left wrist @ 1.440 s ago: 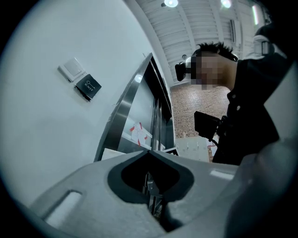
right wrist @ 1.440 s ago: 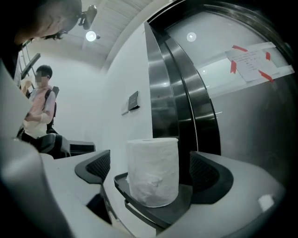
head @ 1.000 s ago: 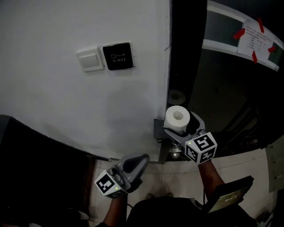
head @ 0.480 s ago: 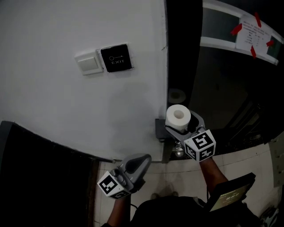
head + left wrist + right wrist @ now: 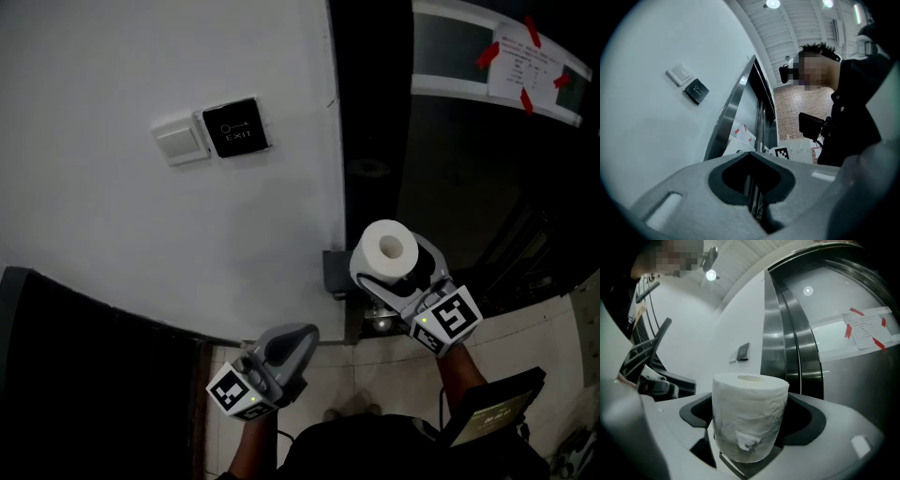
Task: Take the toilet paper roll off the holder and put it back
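Currently right tongs (image 5: 752, 427), jaws just closing in, grip the roll (image 5: 386, 251) upright; head view alone shows it beside a dark bracket (image 5: 334, 274), possibly the holder. Left tongs (image 5: 752, 176) closed, empty.

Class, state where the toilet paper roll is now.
The toilet paper roll stands upright right of centre in the head view, between the fingers of the right gripper, which have just been closing on it, near the white wall.
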Demonstrator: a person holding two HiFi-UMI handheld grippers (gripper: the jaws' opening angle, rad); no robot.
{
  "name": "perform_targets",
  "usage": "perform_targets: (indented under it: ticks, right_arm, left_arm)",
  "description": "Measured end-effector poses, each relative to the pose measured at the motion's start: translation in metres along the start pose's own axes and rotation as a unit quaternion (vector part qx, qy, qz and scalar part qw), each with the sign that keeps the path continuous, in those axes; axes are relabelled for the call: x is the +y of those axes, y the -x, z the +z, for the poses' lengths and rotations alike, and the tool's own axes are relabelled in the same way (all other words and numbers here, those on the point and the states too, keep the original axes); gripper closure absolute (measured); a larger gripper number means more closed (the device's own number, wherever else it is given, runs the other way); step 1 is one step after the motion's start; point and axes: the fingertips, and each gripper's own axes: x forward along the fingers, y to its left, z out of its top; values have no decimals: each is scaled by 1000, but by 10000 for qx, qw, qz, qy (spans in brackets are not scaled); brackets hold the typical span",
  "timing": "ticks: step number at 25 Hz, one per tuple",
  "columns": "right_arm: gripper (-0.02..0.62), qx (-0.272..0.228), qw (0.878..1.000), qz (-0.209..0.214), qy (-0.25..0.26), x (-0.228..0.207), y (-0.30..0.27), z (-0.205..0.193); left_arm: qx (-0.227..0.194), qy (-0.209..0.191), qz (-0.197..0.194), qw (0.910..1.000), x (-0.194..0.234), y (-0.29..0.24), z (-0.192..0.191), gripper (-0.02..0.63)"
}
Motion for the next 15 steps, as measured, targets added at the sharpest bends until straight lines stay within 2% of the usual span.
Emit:
perform_targets:
  ticks: [3,5,9,15]
  right_arm:
    - [153,-858,9947,261,-506,10,34,22]
    - [155,-1221,9881,282,-889,10,55,30]
    - [155,-1470,9765,61,-1574,-4,98,16]
    - [155,-1696,9508,-329,-2573,-16,146,-13]
  left_arm:
    - [22,19,-110,9999,-3,-10,0,609]
    - [6,84,-226,9997,-7,-19,2,609]
    - [120,55,-495,9987,-14,-35,-5,609]
    - [193,121,-828,9963,-31,-58,-10,609]
